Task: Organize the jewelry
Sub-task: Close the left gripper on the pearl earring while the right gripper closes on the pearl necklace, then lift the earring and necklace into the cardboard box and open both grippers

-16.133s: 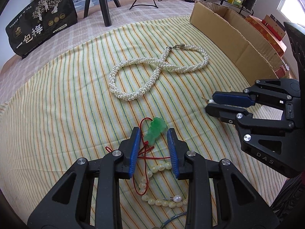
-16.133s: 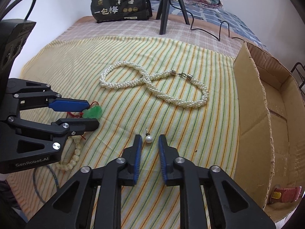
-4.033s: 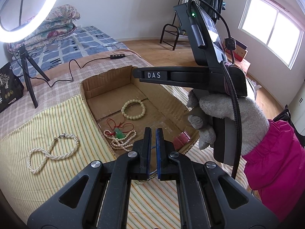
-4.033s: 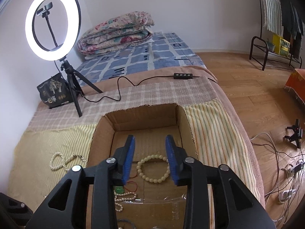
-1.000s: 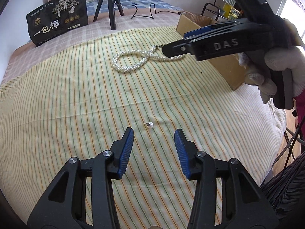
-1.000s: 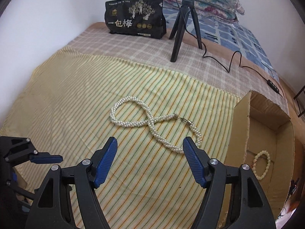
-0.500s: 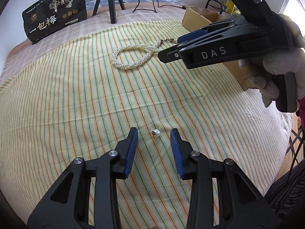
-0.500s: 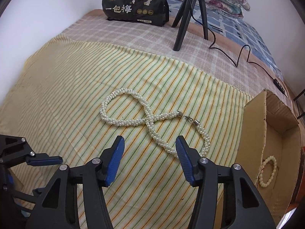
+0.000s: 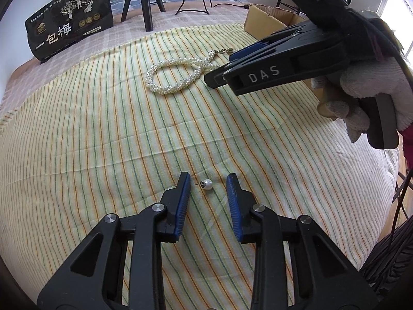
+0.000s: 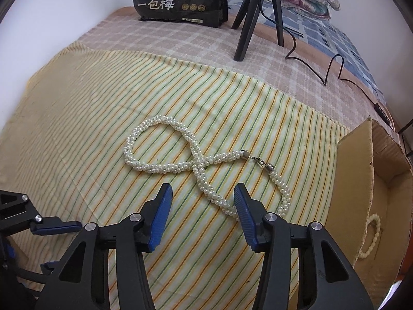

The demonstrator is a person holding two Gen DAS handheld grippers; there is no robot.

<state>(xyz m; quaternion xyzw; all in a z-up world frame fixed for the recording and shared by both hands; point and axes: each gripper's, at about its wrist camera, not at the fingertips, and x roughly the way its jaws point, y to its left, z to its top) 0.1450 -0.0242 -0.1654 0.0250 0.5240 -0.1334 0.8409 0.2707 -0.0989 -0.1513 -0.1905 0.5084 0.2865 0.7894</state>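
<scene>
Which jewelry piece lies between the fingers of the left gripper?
The single pearl earring, loose on the striped cloth between the open left gripper. The pearl necklace lies farther away, in front of the right gripper.

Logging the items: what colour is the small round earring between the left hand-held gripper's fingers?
White, pearl-like small round earring on a thin dark post; clearest in the left wrist view.

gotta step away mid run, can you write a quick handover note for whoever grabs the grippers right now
Left gripper: open, empty, low over the striped cloth, its jaws either side of the pearl earring.
Right gripper: open, empty, poised over the lower strand of the pearl necklace.
Done: a bead bracelet already lies in the cardboard box.
Left: close on the earring and box it, then grab the necklace and box it too.
</scene>
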